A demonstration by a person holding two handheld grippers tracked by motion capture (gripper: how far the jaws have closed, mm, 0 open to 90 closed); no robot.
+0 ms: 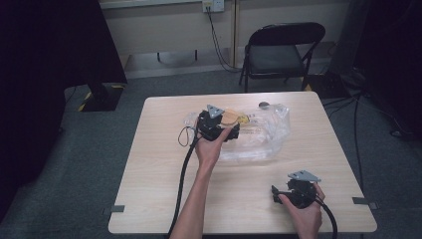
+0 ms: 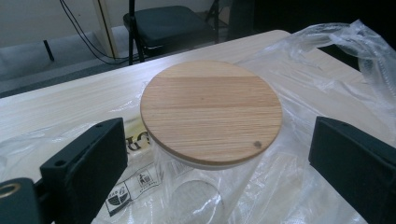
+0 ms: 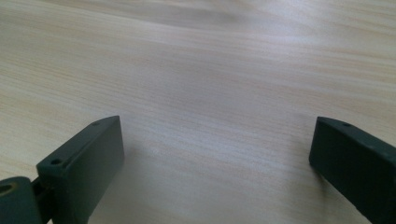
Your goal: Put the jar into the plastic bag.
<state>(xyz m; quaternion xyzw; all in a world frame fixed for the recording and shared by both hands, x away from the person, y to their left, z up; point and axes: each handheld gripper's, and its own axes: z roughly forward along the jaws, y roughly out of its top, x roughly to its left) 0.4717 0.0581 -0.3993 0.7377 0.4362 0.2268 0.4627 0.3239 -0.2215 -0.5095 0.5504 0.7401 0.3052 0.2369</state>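
A clear glass jar (image 2: 196, 196) with a round wooden lid (image 2: 211, 112) stands on a crumpled clear plastic bag (image 1: 259, 132) at the middle of the light wooden table (image 1: 159, 164). My left gripper (image 2: 219, 154) hovers just short of the jar, open, its jaws wide on either side of the lid and touching nothing. In the high view the left gripper (image 1: 219, 124) is at the bag's left end, beside the lid (image 1: 230, 117). My right gripper (image 1: 278, 191) rests low near the table's front right, open over bare wood (image 3: 219, 121).
A black folding chair (image 1: 281, 50) stands beyond the table's far edge. Cables run along the floor at the right. A small dark round object (image 1: 263, 104) lies by the bag's far side. Printed labels show on the bag (image 2: 133, 179) under the jar.
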